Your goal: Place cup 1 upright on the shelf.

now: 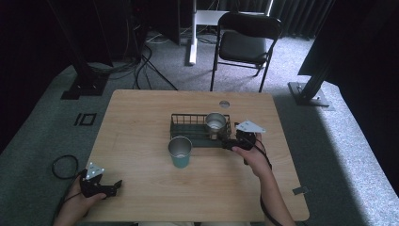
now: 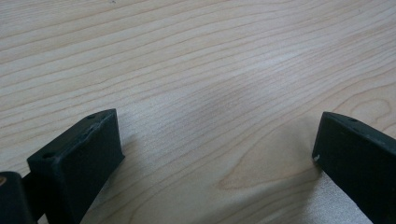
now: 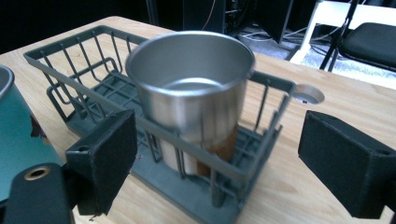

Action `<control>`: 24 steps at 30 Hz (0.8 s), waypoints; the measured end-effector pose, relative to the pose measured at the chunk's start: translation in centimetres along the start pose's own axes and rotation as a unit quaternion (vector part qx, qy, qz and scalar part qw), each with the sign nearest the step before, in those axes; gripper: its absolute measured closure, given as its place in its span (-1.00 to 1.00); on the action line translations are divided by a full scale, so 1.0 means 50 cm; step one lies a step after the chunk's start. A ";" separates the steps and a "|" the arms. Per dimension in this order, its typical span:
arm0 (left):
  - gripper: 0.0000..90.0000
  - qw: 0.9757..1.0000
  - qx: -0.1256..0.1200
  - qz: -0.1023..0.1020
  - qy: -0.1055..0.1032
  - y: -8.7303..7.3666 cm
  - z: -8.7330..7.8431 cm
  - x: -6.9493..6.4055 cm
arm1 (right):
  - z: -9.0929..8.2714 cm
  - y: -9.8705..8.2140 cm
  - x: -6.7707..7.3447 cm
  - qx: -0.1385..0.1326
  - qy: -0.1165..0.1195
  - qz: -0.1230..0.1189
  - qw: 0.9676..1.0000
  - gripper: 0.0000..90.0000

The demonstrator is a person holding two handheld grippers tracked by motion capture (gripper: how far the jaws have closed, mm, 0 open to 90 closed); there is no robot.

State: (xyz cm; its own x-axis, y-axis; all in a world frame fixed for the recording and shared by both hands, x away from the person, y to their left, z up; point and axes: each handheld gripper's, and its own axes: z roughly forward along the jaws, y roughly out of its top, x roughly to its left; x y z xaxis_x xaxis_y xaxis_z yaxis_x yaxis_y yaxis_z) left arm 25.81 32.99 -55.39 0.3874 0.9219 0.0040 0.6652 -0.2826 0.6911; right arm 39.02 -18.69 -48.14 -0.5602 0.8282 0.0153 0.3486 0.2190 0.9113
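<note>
While the right gripper (image 1: pixel 229 142) sits right of centre in the high view with jaws spread wide and empty, a steel cup (image 3: pixel 194 88) stands upright in the right end of the dark wire basket (image 3: pixel 70 70), just ahead of those jaws. Teal cup (image 1: pixel 180 151) stands on the wooden table (image 1: pixel 141 188) just in front of the basket. Left gripper (image 1: pixel 113 187), lower left, jaws apart over bare wood.

A bare silver steel cup (image 3: pixel 191 88) stands in the dark grey-green wire basket (image 3: pixel 70 70); at its seven o'clock, a teal cup (image 1: pixel 180 151) with silver rim. The surface (image 1: pixel 141 141) is pale woodgrain; both tongs are black.
</note>
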 end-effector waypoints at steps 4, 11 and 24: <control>-0.96 1.000 0.000 0.000 0.000 0.000 0.000 0.000 | -0.010 -0.010 -0.008 0.001 -0.006 0.001 1.000 -0.74; -0.96 1.000 0.000 0.000 0.000 0.000 0.000 0.000 | -0.035 -0.033 -0.028 -0.001 -0.011 0.010 1.000 -0.74; -0.96 1.000 0.000 0.000 0.000 0.000 0.000 0.000 | -0.078 -0.107 -0.046 0.018 -0.023 0.014 0.999 -0.74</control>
State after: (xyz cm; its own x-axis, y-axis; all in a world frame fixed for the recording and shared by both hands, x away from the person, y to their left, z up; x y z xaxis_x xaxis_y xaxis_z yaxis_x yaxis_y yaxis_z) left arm 25.81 32.99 -55.39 0.3871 0.9220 0.0040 0.6653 -0.2824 0.6911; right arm 35.51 -23.79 -51.42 -0.5155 0.8566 0.0215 0.3916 0.2131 0.8951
